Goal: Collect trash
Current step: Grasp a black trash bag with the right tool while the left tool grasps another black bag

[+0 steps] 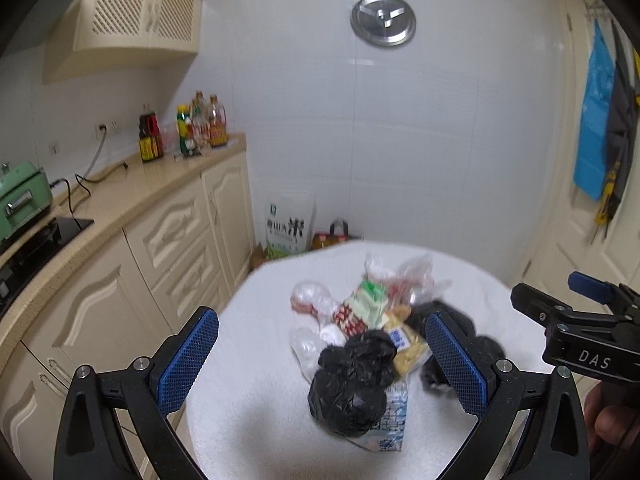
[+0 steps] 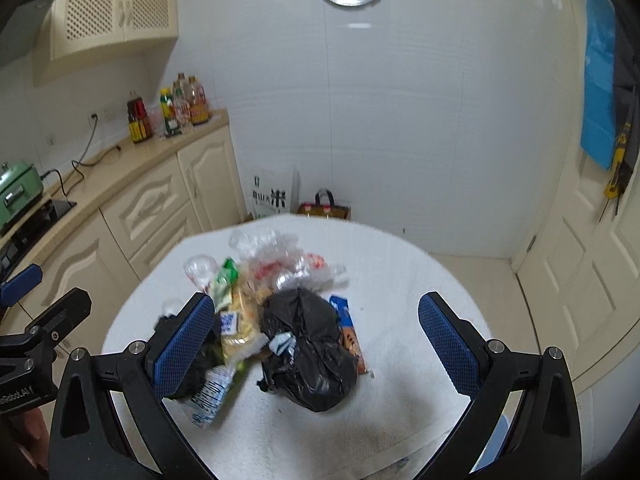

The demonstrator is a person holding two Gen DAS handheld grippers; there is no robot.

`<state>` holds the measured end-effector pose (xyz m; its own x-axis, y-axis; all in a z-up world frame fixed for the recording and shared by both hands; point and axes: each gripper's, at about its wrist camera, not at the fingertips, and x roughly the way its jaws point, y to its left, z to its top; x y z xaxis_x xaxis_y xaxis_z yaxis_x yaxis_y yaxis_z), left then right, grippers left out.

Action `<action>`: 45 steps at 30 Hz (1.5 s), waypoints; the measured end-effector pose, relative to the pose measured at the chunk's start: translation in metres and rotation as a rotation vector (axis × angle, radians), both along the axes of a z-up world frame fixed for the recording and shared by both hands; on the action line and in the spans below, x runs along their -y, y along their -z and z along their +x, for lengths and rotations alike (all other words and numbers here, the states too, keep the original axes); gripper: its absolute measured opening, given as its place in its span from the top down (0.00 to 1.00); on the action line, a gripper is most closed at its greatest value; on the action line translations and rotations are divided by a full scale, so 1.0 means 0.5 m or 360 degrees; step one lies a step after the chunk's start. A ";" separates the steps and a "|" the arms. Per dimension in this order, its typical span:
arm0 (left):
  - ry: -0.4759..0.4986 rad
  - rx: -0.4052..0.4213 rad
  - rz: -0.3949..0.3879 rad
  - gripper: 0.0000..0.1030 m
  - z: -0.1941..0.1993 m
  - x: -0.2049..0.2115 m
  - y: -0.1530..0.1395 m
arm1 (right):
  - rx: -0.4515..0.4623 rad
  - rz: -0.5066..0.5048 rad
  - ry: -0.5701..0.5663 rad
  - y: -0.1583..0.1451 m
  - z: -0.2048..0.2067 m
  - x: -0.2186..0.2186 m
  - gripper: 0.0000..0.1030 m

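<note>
**Both tongs wide open above the trash pile**

Nearest to us, the left gripper [image 1: 322, 354] has its blue pads spread wide and holds nothing. Between its fingers we see the crumpled black bag [image 1: 352, 384], which lies on a printed wrapper at the near side of the pile. The right gripper [image 2: 316, 344] is also fully open and empty, and it hovers above a second black bag [image 2: 308, 356]. Its left pad appears in front of other trash, but we cannot tell if it touches.

We judge the black bags to be light, soft and a little slippery, so they will fold under the pads. The best place to take hold is a bunched ridge or knot on top, not the smooth side.

Behind them lie snack wrappers [image 2: 240, 324] and clear plastic bags [image 2: 276, 248], thin and crackly. All of it rests in the middle of the white-covered table [image 2: 400, 280].

Further away stand the cream cabinets [image 1: 168, 236] and the white tiled wall [image 1: 400, 140].
</note>
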<state>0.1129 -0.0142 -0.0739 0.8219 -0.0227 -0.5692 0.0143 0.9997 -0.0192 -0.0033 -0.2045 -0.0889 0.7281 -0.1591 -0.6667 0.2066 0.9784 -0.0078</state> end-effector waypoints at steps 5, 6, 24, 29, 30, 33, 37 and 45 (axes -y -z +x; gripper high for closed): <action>0.0035 -0.0118 0.0042 0.01 0.056 0.015 0.052 | -0.0156 0.0031 0.0004 0.069 0.030 0.025 0.00; 0.0046 -0.0149 0.0052 0.00 0.069 0.018 0.066 | -0.0178 0.0038 0.0008 0.079 0.033 0.029 0.00; 0.0228 -0.0461 -0.0116 0.38 0.217 0.019 0.211 | -0.0495 0.0096 -0.0095 0.228 0.131 0.035 0.09; 0.0235 -0.0436 -0.0142 0.39 0.203 0.001 0.205 | -0.0483 0.0195 -0.0156 0.243 0.125 0.037 0.33; 0.0234 -0.0429 -0.0142 0.39 0.200 -0.002 0.204 | -0.0474 0.0216 -0.0152 0.242 0.121 0.041 0.33; 0.0231 -0.0415 -0.0151 0.40 0.172 -0.011 0.194 | -0.0397 0.0329 -0.0113 0.234 0.086 0.069 0.34; 0.0218 -0.0385 -0.0167 0.40 0.134 -0.016 0.180 | -0.0319 0.0423 -0.0072 0.212 0.035 0.099 0.34; 0.0222 -0.0197 -0.0114 0.40 0.042 -0.003 0.113 | -0.0148 0.0591 -0.0023 0.154 -0.057 0.140 0.34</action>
